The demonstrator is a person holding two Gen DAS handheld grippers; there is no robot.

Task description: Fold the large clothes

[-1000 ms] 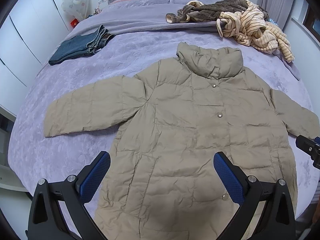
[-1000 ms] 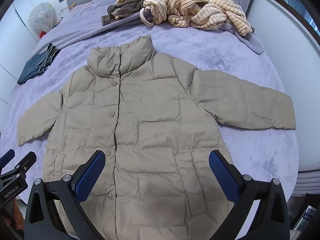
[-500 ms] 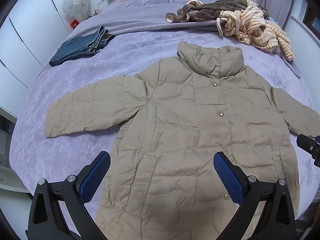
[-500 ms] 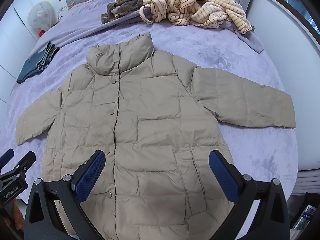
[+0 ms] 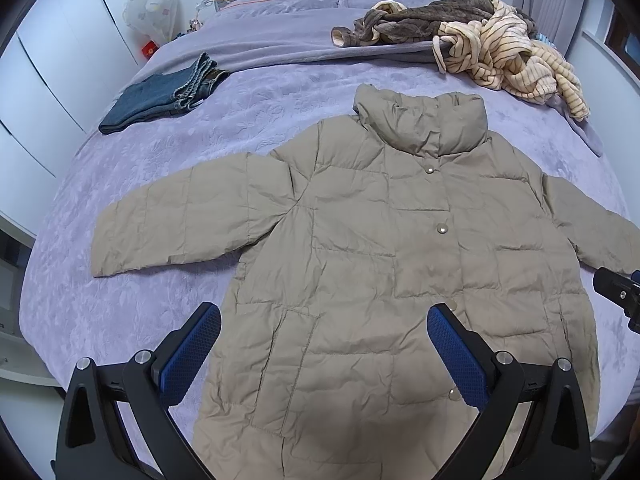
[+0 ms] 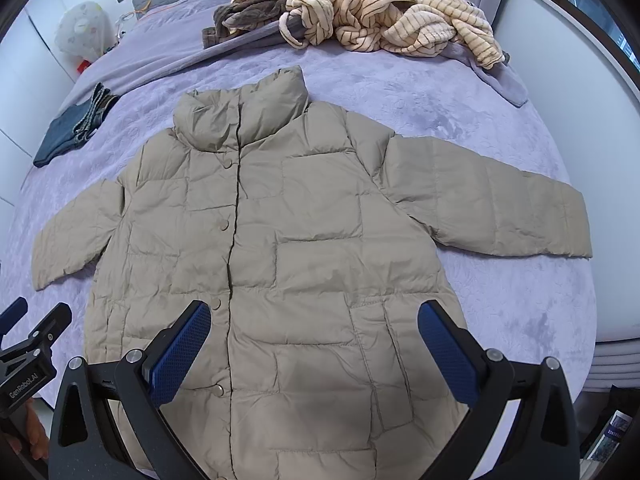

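While both sleeves are spread outward, the beige puffer jacket is seen lying flat, front up and snapped shut, on the lavender bedspread. The left gripper and right gripper are held above its hem, jaws wide and empty. Folded jeans and a striped garment are seen beyond the collar.

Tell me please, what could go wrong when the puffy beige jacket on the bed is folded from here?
The padded jacket looks slippery, so a thin pinch by the open left gripper or right gripper may slip. Its hem hangs at the bed edge, so the jacket could slide off.
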